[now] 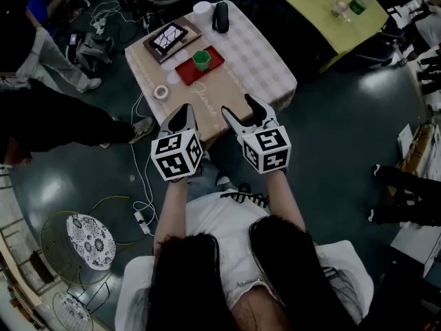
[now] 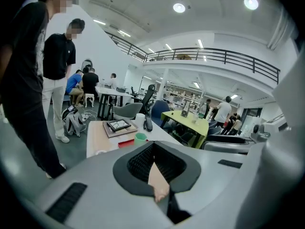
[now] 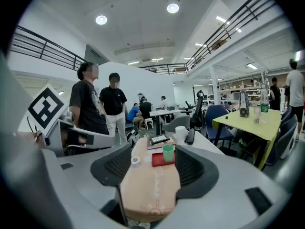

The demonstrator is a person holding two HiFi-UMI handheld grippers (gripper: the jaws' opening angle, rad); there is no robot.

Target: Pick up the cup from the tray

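A green cup [image 1: 201,60] stands upright on a red tray [image 1: 211,68] on the cloth-covered table [image 1: 262,61]. Both grippers hover side by side off the table's near edge, well short of the tray. My left gripper [image 1: 183,113] is shut with nothing in it; in its own view the left gripper [image 2: 153,144] has its tips meeting just below the cup [image 2: 140,138] and tray [image 2: 125,142]. My right gripper [image 1: 238,104] is open and empty. Between the jaws of the right gripper [image 3: 153,151], in its own view, lie the cup [image 3: 167,152] and tray [image 3: 159,160], far ahead.
A roll of tape [image 1: 160,92] lies near the table's left corner. Behind the tray are a tablet on a board [image 1: 169,38], a white cup [image 1: 202,8] and a black object [image 1: 220,16]. People [image 1: 41,67] stand to the left. A yellow-green table [image 1: 331,9] is at the back right.
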